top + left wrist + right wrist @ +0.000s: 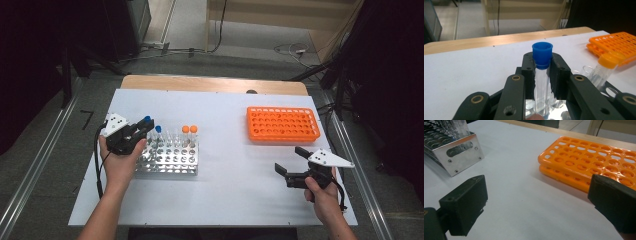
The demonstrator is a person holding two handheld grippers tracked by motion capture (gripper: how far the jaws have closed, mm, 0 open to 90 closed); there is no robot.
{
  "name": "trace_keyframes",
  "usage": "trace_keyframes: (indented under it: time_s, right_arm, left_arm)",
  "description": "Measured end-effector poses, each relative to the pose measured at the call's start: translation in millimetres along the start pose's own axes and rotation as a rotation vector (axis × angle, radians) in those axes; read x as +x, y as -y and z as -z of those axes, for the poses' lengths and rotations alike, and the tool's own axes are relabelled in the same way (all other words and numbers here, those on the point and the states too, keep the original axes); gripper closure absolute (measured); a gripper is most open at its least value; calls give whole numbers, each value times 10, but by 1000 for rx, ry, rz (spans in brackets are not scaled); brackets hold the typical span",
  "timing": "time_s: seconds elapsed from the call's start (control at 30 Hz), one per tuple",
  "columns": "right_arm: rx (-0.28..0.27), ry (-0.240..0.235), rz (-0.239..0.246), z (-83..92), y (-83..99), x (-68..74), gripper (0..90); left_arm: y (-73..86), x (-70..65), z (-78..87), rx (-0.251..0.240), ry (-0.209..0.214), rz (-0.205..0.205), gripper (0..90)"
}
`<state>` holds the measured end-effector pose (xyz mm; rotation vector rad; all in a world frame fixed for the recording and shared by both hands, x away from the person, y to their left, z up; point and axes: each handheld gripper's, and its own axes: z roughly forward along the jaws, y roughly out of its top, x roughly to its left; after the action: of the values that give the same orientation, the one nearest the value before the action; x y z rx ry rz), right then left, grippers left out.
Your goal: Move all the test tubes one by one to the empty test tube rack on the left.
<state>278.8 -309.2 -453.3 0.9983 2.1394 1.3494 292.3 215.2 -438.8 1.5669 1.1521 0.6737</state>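
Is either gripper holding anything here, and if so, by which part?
The left gripper is shut on a blue-capped tube, gripping the clear body just below the cap. The right gripper is open and holds nothing.

My overhead camera looks down the table (pixel 225 195); each gripper camera sits close, low – both share the orange rack (pixel 283 124), upper right.
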Motion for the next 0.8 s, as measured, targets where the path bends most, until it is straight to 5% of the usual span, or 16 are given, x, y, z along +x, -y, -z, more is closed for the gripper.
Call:
trace_keyframes:
  time_s: [0.27, 0.5, 0.8]
  right_arm:
    - [-1, 0, -1, -5, 3, 0, 13]
    - [-5, 0, -6, 3, 2, -8, 13]
    - [-8, 3, -6, 9, 5, -27, 13]
  left_arm:
    - [10, -2, 8, 50, 22, 23, 687]
    - [-17, -12, 74, 41, 46, 55, 558]
    - [-15, -80, 213, 8, 107, 44, 269]
